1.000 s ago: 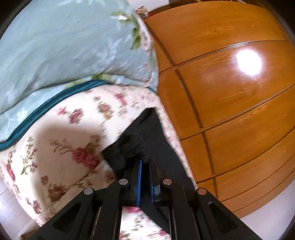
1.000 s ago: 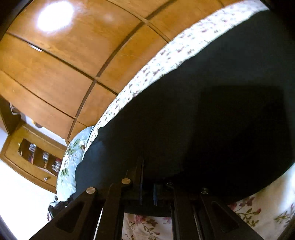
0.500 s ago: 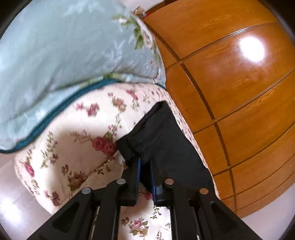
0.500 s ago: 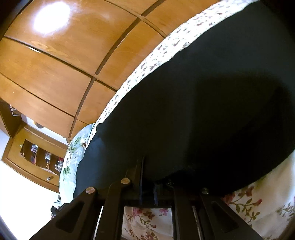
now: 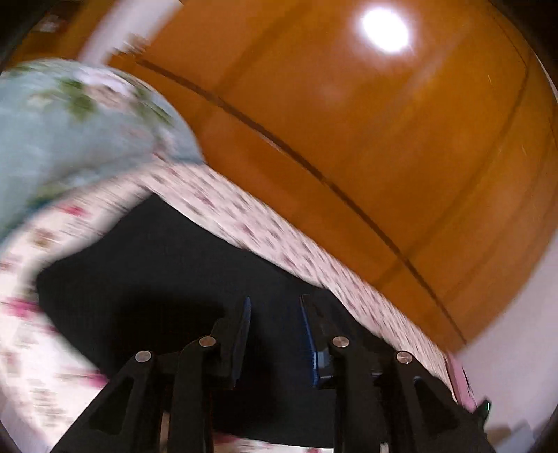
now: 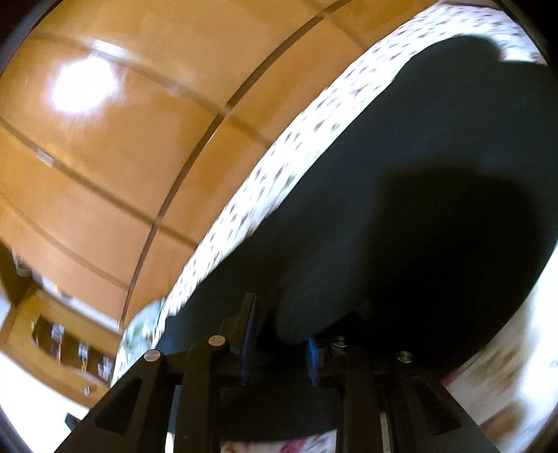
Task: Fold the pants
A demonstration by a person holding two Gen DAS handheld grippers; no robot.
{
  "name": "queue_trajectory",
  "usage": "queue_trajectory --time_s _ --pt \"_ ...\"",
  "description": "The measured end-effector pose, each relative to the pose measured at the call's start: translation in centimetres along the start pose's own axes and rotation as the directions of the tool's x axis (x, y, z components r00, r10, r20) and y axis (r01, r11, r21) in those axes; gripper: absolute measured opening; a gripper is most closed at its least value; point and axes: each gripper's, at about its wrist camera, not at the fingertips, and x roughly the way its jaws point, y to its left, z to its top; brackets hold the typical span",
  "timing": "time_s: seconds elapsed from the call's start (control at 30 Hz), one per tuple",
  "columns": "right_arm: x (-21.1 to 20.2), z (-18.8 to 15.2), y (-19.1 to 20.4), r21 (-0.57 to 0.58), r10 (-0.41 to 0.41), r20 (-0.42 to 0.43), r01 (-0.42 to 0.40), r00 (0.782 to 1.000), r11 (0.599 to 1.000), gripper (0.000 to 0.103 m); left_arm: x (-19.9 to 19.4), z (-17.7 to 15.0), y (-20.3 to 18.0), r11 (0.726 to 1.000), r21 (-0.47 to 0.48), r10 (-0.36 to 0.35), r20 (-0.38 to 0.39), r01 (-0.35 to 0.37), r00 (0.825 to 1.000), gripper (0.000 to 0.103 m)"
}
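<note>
Pants [image 5: 146, 278] lie flat just ahead of both grippers, running left-right; left gripper [image 5: 275, 306] and right gripper [image 6: 279, 324] gape empty.

We saw glossy orange-brown wooden wardrobe [image 5: 366, 146] filling far side of both views, dark seams between its panels. Bright lamp glare [image 5: 385, 29] sat on varnish. Bed with white rose-print sheet [image 5: 265, 226] ran along wardrobe foot. Pale blue floral quilt [image 5: 69, 139] lay heaped at bed's end, blurred. Right view showed wooden shelf unit [image 6: 59, 334] holding small items, too blurred to name. White wall [image 5: 505, 348] stood beside wardrobe.
</note>
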Motion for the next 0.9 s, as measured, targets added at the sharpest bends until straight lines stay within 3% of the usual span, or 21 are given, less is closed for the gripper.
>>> queue_trajectory --time_s 0.17,0.27,0.33,0.4,0.53,0.63,0.77,0.9 --pt "-2.6 3.8 -3.5 0.078 -0.041 0.129 0.031 0.991 0.996 0.025 6.3 -2.1 -2.9 0.993 0.084 -0.062 -0.185 0.078 0.981 0.027" --pt "-4.1 6.0 -5.7 0.129 -0.052 0.197 0.027 0.979 0.991 0.025 8.6 -3.4 -3.6 0.99 0.123 -0.032 -0.258 0.065 0.966 0.027" --pt "-4.7 7.0 -6.9 0.163 -0.059 0.229 0.022 0.972 0.986 0.025 9.4 -4.5 -3.2 0.994 0.087 -0.036 -0.31 0.066 0.95 0.027" --pt "-5.0 8.0 -8.1 0.205 -0.052 0.257 -0.002 0.965 0.979 0.024 9.2 -4.9 -2.9 0.994 0.083 -0.041 -0.297 0.069 0.954 0.027" --pt "-5.0 9.3 -9.4 0.231 -0.064 0.274 -0.002 0.959 0.973 0.008 8.7 -5.2 -3.2 0.992 0.106 -0.039 -0.31 0.075 0.95 0.027" --pt "-4.7 9.1 -7.2 0.197 -0.079 0.285 0.022 0.955 0.98 0.008 8.8 -4.9 -3.1 0.992 0.094 -0.047 -0.313 0.08 0.949 0.027" --pt "-7.3 7.9 -4.9 0.14 -0.116 0.302 0.076 0.946 0.987 0.008 8.6 -4.6 -2.7 0.992 0.078 -0.067 -0.318 0.096 0.946 0.027" --pt "-8.6 6.4 -5.8 0.18 -0.17 0.279 0.122 0.945 0.976 0.008 8.2 -4.4 -2.3 0.991 0.062 -0.089 -0.33 0.116 0.94 0.027"
